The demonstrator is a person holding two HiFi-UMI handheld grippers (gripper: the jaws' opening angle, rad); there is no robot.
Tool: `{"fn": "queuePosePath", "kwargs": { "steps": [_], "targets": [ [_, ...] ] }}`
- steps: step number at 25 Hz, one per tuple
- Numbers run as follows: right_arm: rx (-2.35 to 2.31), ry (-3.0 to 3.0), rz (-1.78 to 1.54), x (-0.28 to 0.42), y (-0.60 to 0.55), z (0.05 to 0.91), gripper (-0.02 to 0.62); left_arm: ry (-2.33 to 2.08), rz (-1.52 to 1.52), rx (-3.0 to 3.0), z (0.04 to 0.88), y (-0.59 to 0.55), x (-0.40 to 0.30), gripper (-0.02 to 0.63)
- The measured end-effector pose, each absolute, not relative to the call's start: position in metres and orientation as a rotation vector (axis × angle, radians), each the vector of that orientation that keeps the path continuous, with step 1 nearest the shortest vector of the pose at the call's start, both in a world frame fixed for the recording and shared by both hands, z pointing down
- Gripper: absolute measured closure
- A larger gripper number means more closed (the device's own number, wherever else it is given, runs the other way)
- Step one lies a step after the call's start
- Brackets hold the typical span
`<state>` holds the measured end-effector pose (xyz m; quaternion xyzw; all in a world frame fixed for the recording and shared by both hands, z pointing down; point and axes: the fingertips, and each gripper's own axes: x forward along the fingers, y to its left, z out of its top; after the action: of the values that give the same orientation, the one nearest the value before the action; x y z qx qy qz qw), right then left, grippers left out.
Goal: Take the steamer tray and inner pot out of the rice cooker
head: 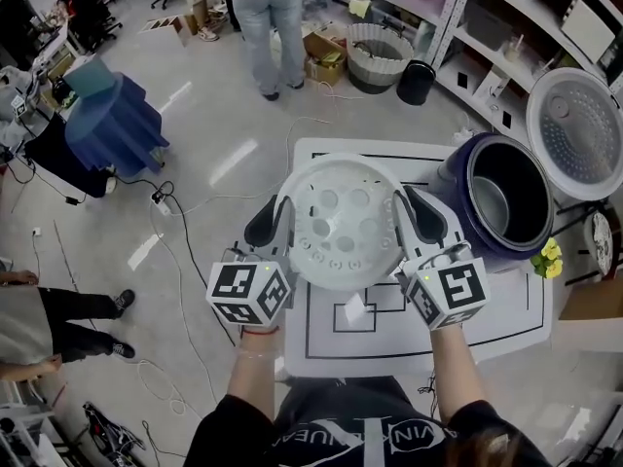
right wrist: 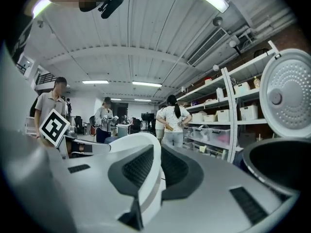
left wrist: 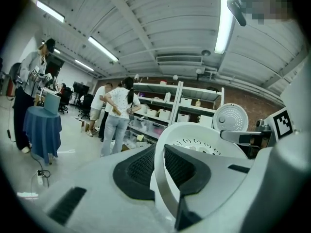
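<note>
Since the steamer tray (head: 341, 224) is clear of the rice cooker (head: 450, 178), just to its left in the head view and over the white tabletop (head: 506, 343), 1 of the 2 removals looks nearly done. The tray is round, white and pierced with holes; it sits roughly level with its open side up. Whether it hangs above the tabletop or already touches it, the pictures do not settle.

The left tool (head: 277, 214) pinches the tray's left rim; in the left gripper view the white rim runs between the 2 dark pads, and both pads press on it. The right tool (head: 414, 212) clamps the opposite rim the same way; its own view shows the rim wedged between its pads. So the tray is carried by 2 grips on opposite sides.

The inner pot (head: 494, 202) still sits inside the cooker; its grey wall shows through the open mouth. The cooker's lid (head: 574, 129) stands raised at the far right, so nothing covers the pot.

By my reading, what remains is to set the tray down on a bare part of the tabletop, let go with both tools, then reach into the cooker and lift the pot out; that second half has not begun.

Further out, cables trail over the floor (head: 195, 144); a blue-draped stand (head: 112, 125) and several people stand beyond it, with shelving (head: 506, 27) behind the cooker.
</note>
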<state>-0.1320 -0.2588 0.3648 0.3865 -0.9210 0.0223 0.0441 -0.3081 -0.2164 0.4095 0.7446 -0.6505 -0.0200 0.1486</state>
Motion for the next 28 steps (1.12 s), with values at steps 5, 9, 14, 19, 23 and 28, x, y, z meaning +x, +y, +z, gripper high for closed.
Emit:
{"fn": "queuePosePath", "kwargs": {
  "steps": [5, 9, 14, 19, 23, 28],
  "targets": [
    [1.193, -2.765, 0.178, -0.14, -0.262, 0.413, 0.551, -1.824, 0.004, 2.097, 0.453, -0.219, -0.317, 0.555],
    [1.198, -2.716, 0.256, -0.142, -0.271, 0.451, 0.551, -1.787, 0.047, 2.067, 0.484, -0.227, -0.321, 0.555],
    [1.2, -2.657, 0.352, -0.145, -0.283, 0.492, 0.551, -1.74, 0.098, 2.033, 0.518, -0.238, -0.324, 0.555],
    [1.216, -2.623, 0.447, -0.146, -0.297, 0.521, 0.551, -1.706, 0.147, 2.019, 0.539, -0.255, -0.327, 0.555],
    [1.238, -2.599, 0.494, -0.147, -0.309, 0.538, 0.551, -1.676, 0.186, 2.022, 0.552, -0.27, -0.329, 0.555],
    [1.274, -2.558, 0.532, -0.15, -0.322, 0.554, 0.549, -1.657, 0.246, 2.038, 0.563, -0.288, -0.333, 0.555]
  ]
}}
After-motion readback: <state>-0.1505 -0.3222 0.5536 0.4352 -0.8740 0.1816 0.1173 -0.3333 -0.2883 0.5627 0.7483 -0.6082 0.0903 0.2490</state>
